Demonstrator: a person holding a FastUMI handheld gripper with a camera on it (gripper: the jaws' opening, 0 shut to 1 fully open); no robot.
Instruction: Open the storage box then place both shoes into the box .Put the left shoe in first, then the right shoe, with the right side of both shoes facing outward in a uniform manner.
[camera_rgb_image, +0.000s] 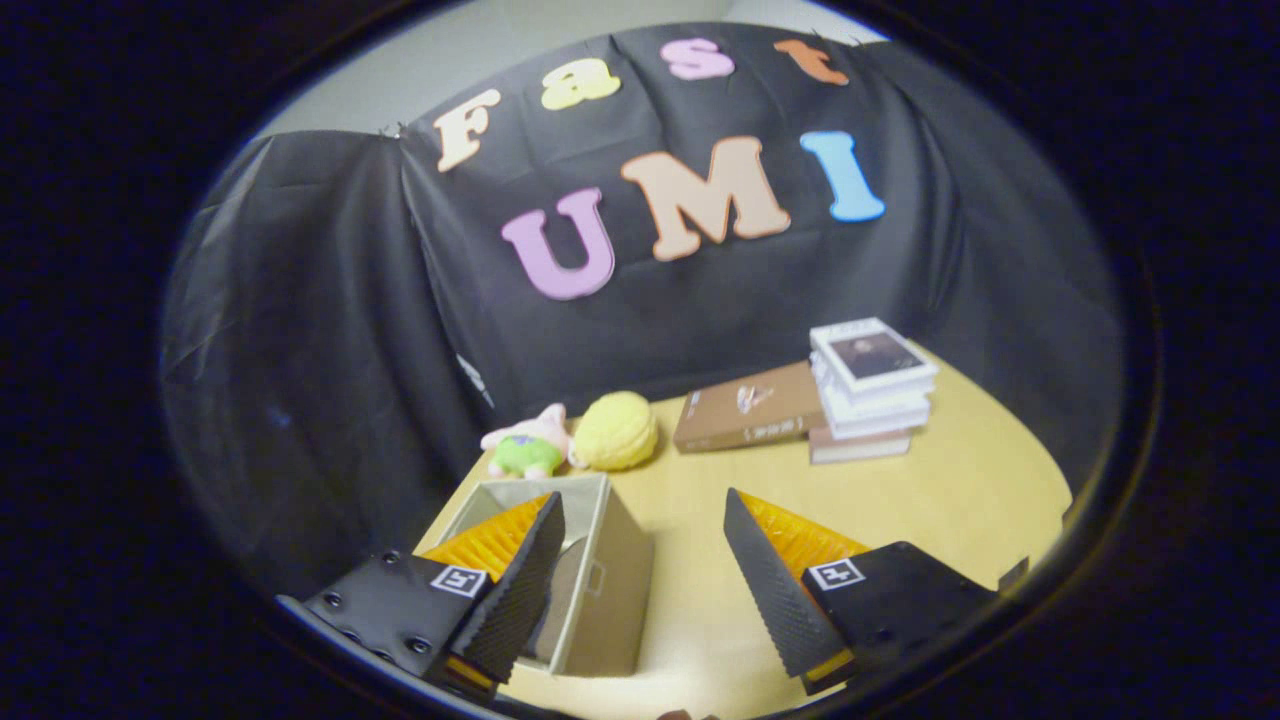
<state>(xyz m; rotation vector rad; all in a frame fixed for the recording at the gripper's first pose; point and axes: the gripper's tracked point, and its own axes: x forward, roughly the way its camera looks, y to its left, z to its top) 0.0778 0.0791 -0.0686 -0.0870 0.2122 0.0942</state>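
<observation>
Gripper is hanging over the table w/ fingers spread wide, nothing between them. The storage box sits at about 10 o'clock from the fingertips, partly behind the left finger. It looks like soft fabric, prob light and floppy, so it'll slide or cave if shoved. Best bet imo is the little handle on its side, or pinch the top rim. Can't see any shoes.

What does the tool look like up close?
The tool has two wedge-shaped fingers with a bumpy, ridged grip on their inner faces. Behind each finger sits a flat block with small round screws and a little square white tag with a black mark. Ribbed panels run along the fingers' backs.
</observation>
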